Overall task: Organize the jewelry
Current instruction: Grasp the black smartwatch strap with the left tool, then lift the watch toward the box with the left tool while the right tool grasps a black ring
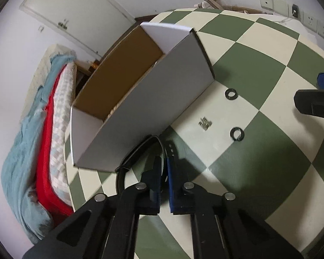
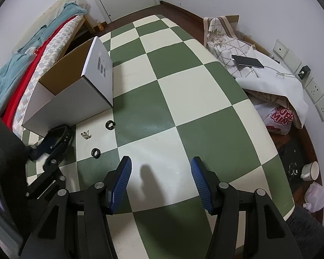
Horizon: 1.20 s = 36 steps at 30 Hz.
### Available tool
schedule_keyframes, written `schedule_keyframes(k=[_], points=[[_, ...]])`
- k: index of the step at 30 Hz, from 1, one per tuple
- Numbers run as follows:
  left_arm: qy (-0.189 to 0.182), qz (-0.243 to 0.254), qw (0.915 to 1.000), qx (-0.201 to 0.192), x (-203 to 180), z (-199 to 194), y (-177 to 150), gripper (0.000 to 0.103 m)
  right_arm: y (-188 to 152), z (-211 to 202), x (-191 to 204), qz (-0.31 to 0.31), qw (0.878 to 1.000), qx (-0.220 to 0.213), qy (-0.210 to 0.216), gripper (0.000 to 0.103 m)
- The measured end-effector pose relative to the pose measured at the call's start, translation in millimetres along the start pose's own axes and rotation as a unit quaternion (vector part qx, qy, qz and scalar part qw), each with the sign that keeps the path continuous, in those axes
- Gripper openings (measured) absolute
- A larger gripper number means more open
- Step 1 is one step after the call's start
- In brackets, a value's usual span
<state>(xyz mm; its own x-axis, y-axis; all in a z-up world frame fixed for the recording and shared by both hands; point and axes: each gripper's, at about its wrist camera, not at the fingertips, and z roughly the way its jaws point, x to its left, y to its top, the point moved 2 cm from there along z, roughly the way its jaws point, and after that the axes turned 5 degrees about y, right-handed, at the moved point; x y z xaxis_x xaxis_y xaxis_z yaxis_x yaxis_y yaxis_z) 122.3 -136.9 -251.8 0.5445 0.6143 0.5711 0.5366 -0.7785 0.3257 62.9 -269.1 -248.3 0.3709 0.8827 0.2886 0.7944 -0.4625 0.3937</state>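
Note:
My left gripper [image 1: 163, 161] is shut on a black watch-like strap [image 1: 140, 149], holding it just in front of the open white cardboard box [image 1: 153, 105]. The strap and left gripper also show in the right wrist view [image 2: 60, 136]. Two black rings [image 1: 231, 93] [image 1: 237, 134] and a small silver piece [image 1: 205, 124] lie on the checkered table right of the box. They also show in the right wrist view: rings [image 2: 110, 124] [image 2: 95, 152], silver piece [image 2: 85, 135]. My right gripper [image 2: 161, 168] is open and empty above the table.
The green-and-cream checkered table [image 2: 183, 90] ends at a bed with red and blue covers [image 2: 21, 64] on the left. A phone [image 2: 247, 61] lies on cloth-covered clutter at the right, with bags and a cup [image 2: 311, 170] on the floor.

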Motion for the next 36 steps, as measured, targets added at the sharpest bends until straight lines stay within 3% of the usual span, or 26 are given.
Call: schedule_keyframes(k=[4, 12, 19, 24, 26, 36], points=[[-0.024, -0.053, 0.9980, 0.023, 17.3, -4.0, -16.1, 0.001, 0.4, -1.4, 2.0, 0.001, 1.000, -0.002, 0.007, 0.060], [-0.047, -0.172, 0.9811, 0.076, 69.0, -3.9, -69.9, 0.001, 0.1, 3.3, 34.6, -0.031, 0.998, -0.001, 0.048, 0.060], [-0.041, -0.201, 0.9746, 0.090, 84.3, -1.6, -80.9, 0.001, -6.6, 21.9, 79.1, -0.105, 0.994, -0.004, 0.038, 0.059], [-0.042, -0.209, 0.9731, 0.088, 88.6, -1.0, -82.0, 0.001, -14.5, 36.3, 102.8, -0.172, 0.985, -0.014, -0.013, 0.038], [-0.043, -0.211, 0.9727, 0.087, 90.2, -0.9, -82.1, 0.001, -17.4, 37.0, 108.9, -0.190, 0.981, -0.022, -0.030, 0.014], [-0.052, -0.234, 0.9677, 0.078, 98.6, -11.5, -77.0, 0.001, -20.9, 32.2, 109.0, -0.193, 0.980, -0.027, -0.029, 0.013]])
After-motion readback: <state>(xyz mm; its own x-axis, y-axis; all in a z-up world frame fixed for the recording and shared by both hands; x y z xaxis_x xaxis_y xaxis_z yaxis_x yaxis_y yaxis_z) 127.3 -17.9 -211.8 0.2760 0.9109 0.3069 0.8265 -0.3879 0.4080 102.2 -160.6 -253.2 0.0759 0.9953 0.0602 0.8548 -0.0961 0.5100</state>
